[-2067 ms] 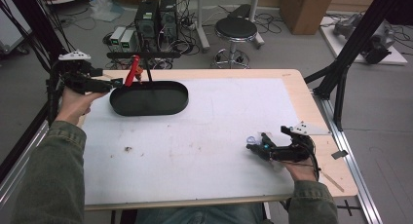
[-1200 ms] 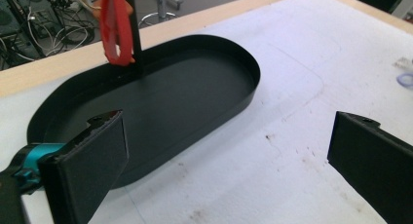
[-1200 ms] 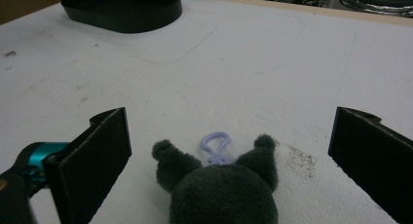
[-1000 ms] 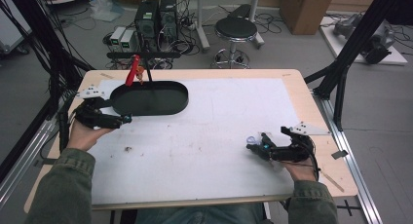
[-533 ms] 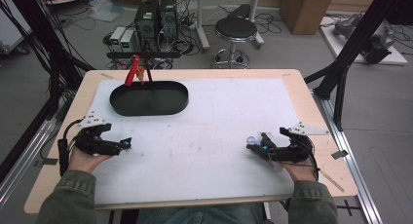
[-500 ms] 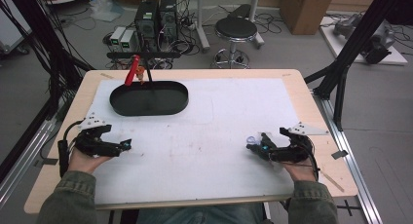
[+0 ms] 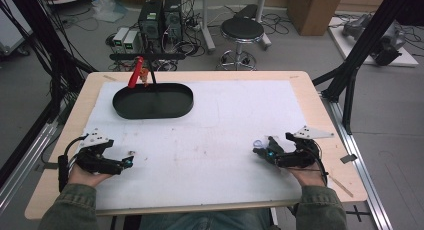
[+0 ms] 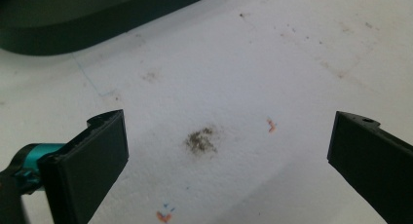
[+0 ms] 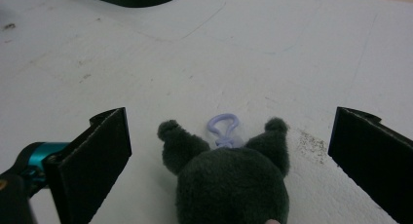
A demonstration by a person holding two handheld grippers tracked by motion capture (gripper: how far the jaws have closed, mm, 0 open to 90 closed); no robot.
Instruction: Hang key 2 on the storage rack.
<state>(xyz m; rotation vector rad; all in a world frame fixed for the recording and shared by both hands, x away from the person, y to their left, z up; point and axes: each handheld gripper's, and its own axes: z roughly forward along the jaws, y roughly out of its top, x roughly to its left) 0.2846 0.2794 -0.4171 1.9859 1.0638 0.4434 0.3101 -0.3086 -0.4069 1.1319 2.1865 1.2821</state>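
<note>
White foam-covered table (image 7: 210, 140) — left gripper (image 7: 122, 163) pulled back from black oval tray (image 7: 153, 100) to near edge, jaws spread, empty; right gripper (image 7: 262, 151) unmoved, jaws wide around dark grey plush toy (image 9: 231, 182) with lilac loop (image 9: 223, 129) — not pinching.

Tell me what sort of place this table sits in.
Most likely a robotics or data-collection lab: black camera-rig struts flank the white-topped table, computer boxes with tangled cables sit on the grey floor beyond it, beside a round stool and a cardboard box.
</note>
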